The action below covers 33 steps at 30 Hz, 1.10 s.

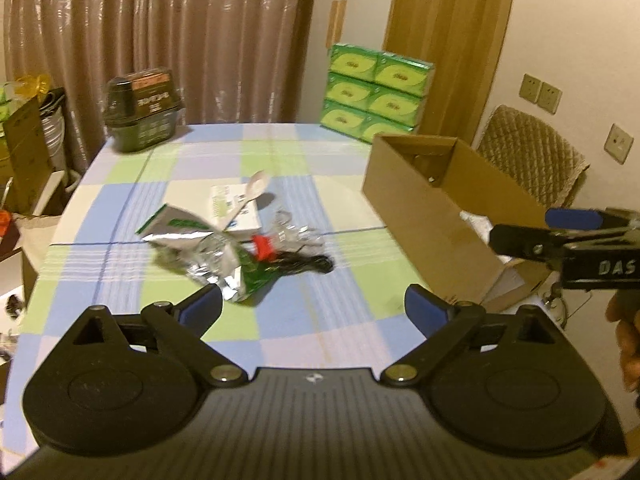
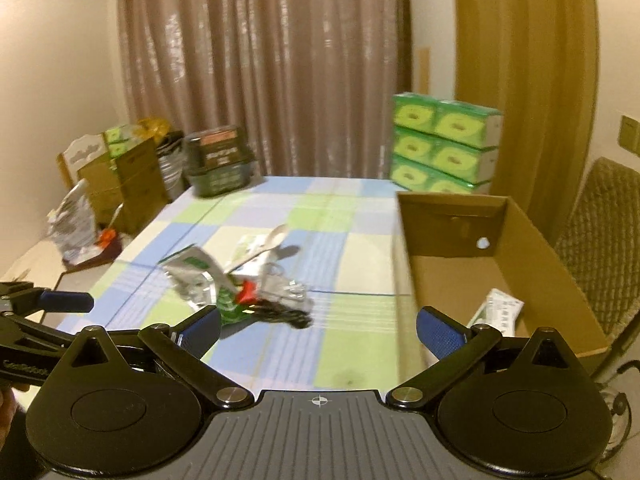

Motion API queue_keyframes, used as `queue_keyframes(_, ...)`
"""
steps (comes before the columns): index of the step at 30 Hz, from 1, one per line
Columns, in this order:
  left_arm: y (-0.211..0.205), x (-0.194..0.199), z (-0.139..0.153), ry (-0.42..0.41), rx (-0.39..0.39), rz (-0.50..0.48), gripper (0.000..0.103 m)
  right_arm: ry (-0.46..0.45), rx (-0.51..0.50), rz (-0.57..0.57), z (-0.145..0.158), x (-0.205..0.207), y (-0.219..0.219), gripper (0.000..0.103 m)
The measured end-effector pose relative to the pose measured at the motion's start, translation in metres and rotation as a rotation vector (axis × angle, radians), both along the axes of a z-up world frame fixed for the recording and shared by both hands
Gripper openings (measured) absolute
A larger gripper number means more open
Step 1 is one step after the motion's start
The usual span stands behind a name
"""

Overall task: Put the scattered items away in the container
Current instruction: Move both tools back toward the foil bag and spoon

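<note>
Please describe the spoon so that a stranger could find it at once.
On the checked tablecloth, find the litter pile left of the cardboard box. The spoon lies at the pile's far edge, across a white carton. It alone is plain, pale and slim, with its bowl pointing away.

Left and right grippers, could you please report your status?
Left gripper, right gripper open, empty. Crumpled foil wrapper pile on checked tablecloth; brown cardboard box alongside. Path clear.

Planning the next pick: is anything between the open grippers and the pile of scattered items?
Nothing visible. Bare tablecloth lies between the left gripper, the right gripper and the pile; the cardboard box sits off to the side.
</note>
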<state>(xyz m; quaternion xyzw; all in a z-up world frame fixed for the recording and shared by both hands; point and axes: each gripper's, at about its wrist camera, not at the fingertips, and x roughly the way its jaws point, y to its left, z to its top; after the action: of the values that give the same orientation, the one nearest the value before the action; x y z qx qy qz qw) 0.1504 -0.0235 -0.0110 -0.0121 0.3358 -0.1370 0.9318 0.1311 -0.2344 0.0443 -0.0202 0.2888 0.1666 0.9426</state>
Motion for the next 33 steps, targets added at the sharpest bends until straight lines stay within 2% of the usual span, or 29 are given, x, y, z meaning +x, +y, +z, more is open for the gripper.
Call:
queue_keyframes(5, 0.028, -0.007, -0.01, 0.021, 0.034, 0.035, 0.096, 0.027, -0.012, 0.042, -0.013, -0.003, 0.016, 0.101)
queue_keyframes(16, 0.069, -0.001, -0.021, 0.043, 0.036, 0.097, 0.096, 0.084, -0.042, 0.088, -0.043, 0.01, 0.04, 0.101)
queue_keyframes(26, 0.074, 0.031, -0.045, 0.082, 0.037, 0.091, 0.096, 0.11, -0.118, 0.139, -0.073, 0.046, 0.052, 0.101)
queue_keyframes(33, 0.069, 0.063, -0.068, 0.098, 0.067, 0.07, 0.096, 0.111, -0.19, 0.16, -0.097, 0.082, 0.061, 0.101)
